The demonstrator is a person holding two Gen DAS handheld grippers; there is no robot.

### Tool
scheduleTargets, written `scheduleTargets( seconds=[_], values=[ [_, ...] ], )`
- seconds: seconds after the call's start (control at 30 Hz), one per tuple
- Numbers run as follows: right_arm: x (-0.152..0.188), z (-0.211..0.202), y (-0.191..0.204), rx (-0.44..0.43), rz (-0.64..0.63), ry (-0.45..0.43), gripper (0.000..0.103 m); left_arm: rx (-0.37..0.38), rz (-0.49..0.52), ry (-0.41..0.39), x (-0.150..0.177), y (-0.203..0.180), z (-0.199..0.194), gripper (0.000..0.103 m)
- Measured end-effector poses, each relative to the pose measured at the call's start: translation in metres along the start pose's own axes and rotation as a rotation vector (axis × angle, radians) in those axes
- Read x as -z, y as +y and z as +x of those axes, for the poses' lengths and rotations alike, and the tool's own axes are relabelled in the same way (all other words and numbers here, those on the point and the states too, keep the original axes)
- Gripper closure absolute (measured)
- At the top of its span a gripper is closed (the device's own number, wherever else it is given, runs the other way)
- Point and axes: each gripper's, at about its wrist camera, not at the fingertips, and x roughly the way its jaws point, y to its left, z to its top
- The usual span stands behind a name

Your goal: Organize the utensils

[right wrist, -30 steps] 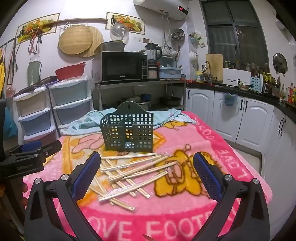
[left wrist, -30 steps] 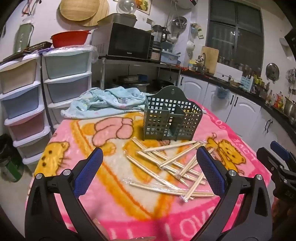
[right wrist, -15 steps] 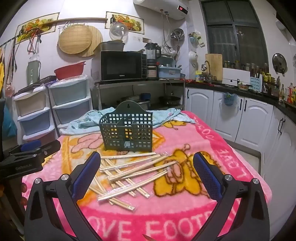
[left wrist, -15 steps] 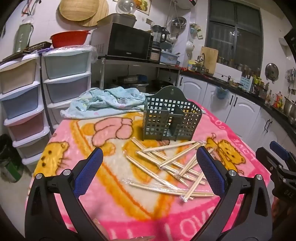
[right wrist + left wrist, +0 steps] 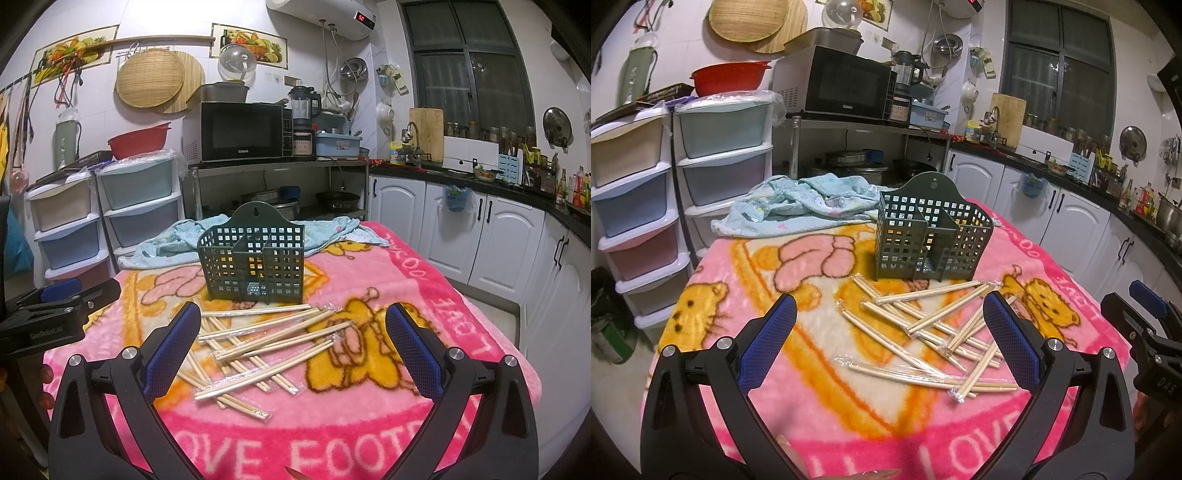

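From the left wrist, the left tongs [image 5: 886,332] hang spread and empty over the pink blanket [image 5: 827,413]; wrapped chopsticks [image 5: 931,328] lie scattered just before the green basket [image 5: 929,240], whose inner dividers show, blue cloth [image 5: 801,203] behind. From the right wrist, the right tongs [image 5: 293,334] gape empty; the counter's right edge drops toward white cabinets [image 5: 491,240], bare blanket between.

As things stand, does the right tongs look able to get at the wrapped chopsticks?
Probably yes: the right tongs are open, facing the chopsticks lying loose on the blanket, with nothing between; the basket stands behind them.
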Motion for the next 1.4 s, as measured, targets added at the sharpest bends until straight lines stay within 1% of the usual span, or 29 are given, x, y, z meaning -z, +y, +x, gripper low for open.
scheduleTargets(
  seconds=[0.93,1.1,1.17,1.4],
  values=[
    [0.001,0.001,0.003,-0.005,-0.006,0.002,0.006,0.004,-0.001,0.002,0.000,0.000,0.000,0.010],
    [-0.003,0.004,0.000,-0.034,-0.010,0.020,0.006,0.012,-0.007,0.019,-0.004,0.000,0.001,0.010],
    [-0.005,0.000,0.003,-0.044,-0.017,0.025,0.006,0.016,-0.025,0.039,-0.005,0.007,0.005,0.010],
    [-0.004,0.011,0.009,-0.089,-0.039,0.054,0.006,0.014,-0.072,0.062,-0.004,0.030,0.009,0.010]
  ],
)
